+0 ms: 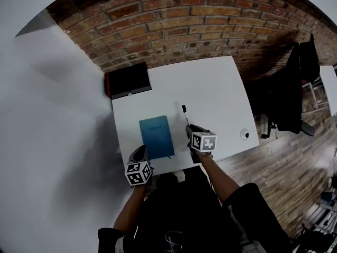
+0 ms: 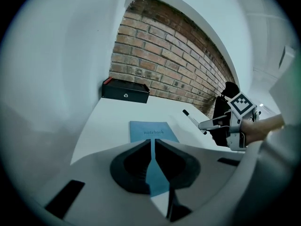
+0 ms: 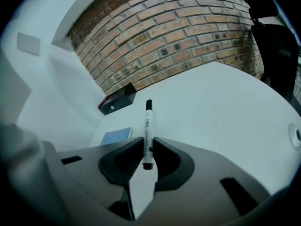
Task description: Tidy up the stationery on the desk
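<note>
A blue notebook [image 1: 156,136] lies flat on the white desk [image 1: 210,88]. My left gripper [image 1: 141,153] hangs over the notebook's near left corner. Its jaws stand shut to a thin slit with nothing in them. In the left gripper view the notebook [image 2: 153,131] shows beyond that gripper [image 2: 153,142]. My right gripper [image 1: 190,132] is to the right of the notebook, shut on a white marker pen [image 1: 185,113]. The pen's black cap points away from me. In the right gripper view the pen [image 3: 148,126] sticks out past the gripper [image 3: 148,145], lifted above the desk.
A black box with a red edge [image 1: 128,80] sits at the desk's far left corner against the brick wall [image 1: 174,20]. A round cable grommet [image 1: 245,134] is set in the desk's near right corner. A dark chair with clothing [image 1: 295,83] stands to the right of the desk.
</note>
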